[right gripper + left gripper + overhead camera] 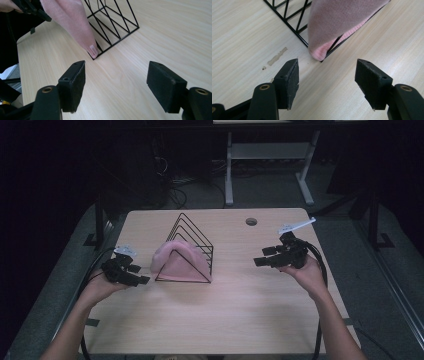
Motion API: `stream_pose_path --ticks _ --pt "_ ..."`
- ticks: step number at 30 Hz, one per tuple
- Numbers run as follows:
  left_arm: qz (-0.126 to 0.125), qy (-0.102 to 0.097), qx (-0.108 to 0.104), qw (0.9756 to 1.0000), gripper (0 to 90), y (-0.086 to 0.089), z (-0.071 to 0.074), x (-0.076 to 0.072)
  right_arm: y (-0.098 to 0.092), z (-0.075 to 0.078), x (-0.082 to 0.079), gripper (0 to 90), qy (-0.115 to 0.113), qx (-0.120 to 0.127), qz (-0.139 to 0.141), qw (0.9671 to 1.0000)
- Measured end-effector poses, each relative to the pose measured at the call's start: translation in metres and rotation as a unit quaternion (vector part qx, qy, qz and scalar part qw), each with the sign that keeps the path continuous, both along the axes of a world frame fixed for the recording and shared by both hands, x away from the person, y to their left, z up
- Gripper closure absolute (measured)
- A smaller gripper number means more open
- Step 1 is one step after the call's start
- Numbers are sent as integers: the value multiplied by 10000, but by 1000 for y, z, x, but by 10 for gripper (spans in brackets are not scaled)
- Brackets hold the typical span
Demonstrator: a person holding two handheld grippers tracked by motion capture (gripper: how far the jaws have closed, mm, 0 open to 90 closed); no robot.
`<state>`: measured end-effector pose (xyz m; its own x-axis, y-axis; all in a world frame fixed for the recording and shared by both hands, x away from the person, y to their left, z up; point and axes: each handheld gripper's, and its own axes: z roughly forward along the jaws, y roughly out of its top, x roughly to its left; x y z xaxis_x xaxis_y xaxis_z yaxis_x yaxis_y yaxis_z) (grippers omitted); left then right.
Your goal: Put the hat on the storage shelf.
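One desk (240,320), one rack (192,232), one cloth (175,260), two grippers. The rack, a black wire frame of triangular section, stands on the left half of the desk; about five triangular wire loops can be counted along it, ranked one behind the other. Its long axis runs from the near edge of the desk toward the far edge, its ridge uppermost and its flat base on the desk. The cloth, pink, is draped over the near end of the rack, falling down both sloping sides; its hem reaches the desk at the near left corner, seen in the left gripper view as cloth (342,22) hanging over rack (292,25), and in the right gripper view as cloth (72,22) against rack (115,22).

The left gripper (142,279) lies just left of the cloth, pointing toward it, apart from it; its jaws stand wide with nothing between them. The right gripper (260,261) is held well to the right of the rack, pointing left toward it; its jaws also stand wide and empty.
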<state>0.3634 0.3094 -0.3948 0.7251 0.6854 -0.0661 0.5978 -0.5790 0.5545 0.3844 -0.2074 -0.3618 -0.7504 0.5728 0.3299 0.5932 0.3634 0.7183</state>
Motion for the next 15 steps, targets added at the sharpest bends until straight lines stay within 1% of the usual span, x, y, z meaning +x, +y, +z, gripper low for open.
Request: stream_pose_path --ticks 1,2,5,6,7,9,10,14,15 --pt "0 0 0 10000 360 0 0 0 0 0 0 307 0 0 0 10000" --pt "-13 4 -14 10000 359 -1 -2 -2 -6 -4 -3 304 31 -12 -50 10000" --pt "-28 -8 -11 10000 355 -2 -3 -3 -10 -7 -5 302 69 3 -100 9999" --pt "-22 9 -25 10000 354 -2 -4 -4 -14 -11 -8 302 79 -3 -145 9999" --pt "-22 9 -25 10000 354 -2 -4 -4 -14 -11 -8 302 79 -3 -145 9999" --pt "-19 -2 -49 10000 352 -4 -6 -6 -20 -15 -11 302 114 -12 -210 9997" --pt "-15 -6 -62 10000 350 -4 -6 -6 -22 -18 -12 302 97 -10 -211 9997" --pt "-29 -49 -53 10000 349 -3 -6 -10 -30 -26 -18 302 185 -71 -288 9994" --pt "-29 -49 -53 10000 348 -3 -6 -10 -30 -26 -18 302 185 -71 -288 9994"
